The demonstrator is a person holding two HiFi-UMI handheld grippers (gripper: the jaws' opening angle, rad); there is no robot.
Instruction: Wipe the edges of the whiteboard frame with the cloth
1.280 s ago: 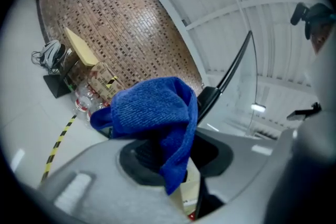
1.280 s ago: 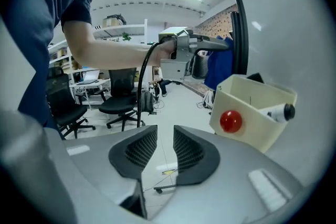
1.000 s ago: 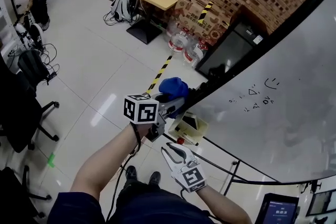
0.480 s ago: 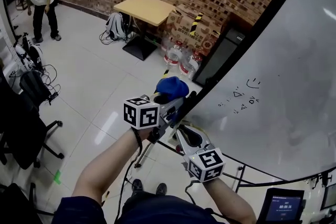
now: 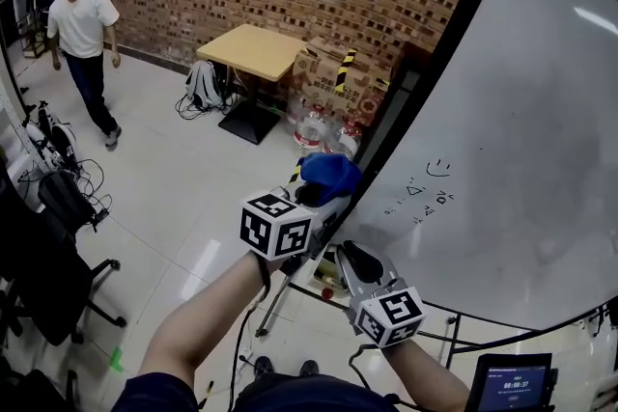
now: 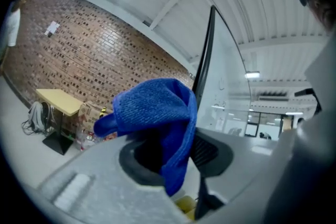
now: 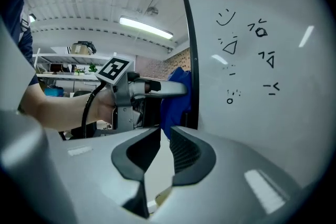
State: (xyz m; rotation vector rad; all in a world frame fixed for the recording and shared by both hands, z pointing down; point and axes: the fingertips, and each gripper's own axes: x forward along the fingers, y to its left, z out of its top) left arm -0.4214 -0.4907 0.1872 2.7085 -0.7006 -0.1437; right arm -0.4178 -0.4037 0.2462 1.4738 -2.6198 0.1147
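Observation:
The blue cloth (image 5: 330,174) is bunched in my left gripper (image 5: 326,194), which is shut on it and holds it against the black left edge of the whiteboard frame (image 5: 462,5). In the left gripper view the cloth (image 6: 152,107) drapes over the jaws of this left gripper (image 6: 176,157), with the frame (image 6: 205,55) just behind. My right gripper (image 5: 350,252) hangs just below, close to the board's face and touching nothing. Its jaws have just been closing. The right gripper view shows the right gripper (image 7: 165,136) with a slim gap between the jaws and nothing in it, facing the cloth (image 7: 176,97) and the frame (image 7: 190,34).
A person in a white shirt (image 5: 82,19) walks at the back left. A wooden table (image 5: 253,51), cardboard boxes and water bottles (image 5: 323,106) stand by the brick wall. Office chairs (image 5: 48,275) and cables are at left, the board's stand (image 5: 309,289) is underfoot, and a tablet (image 5: 507,386) is at lower right.
Both grippers have risen along the board's left edge, the cloth going up with the left one. The right gripper came up close under the left. The person at the back walked nearer.

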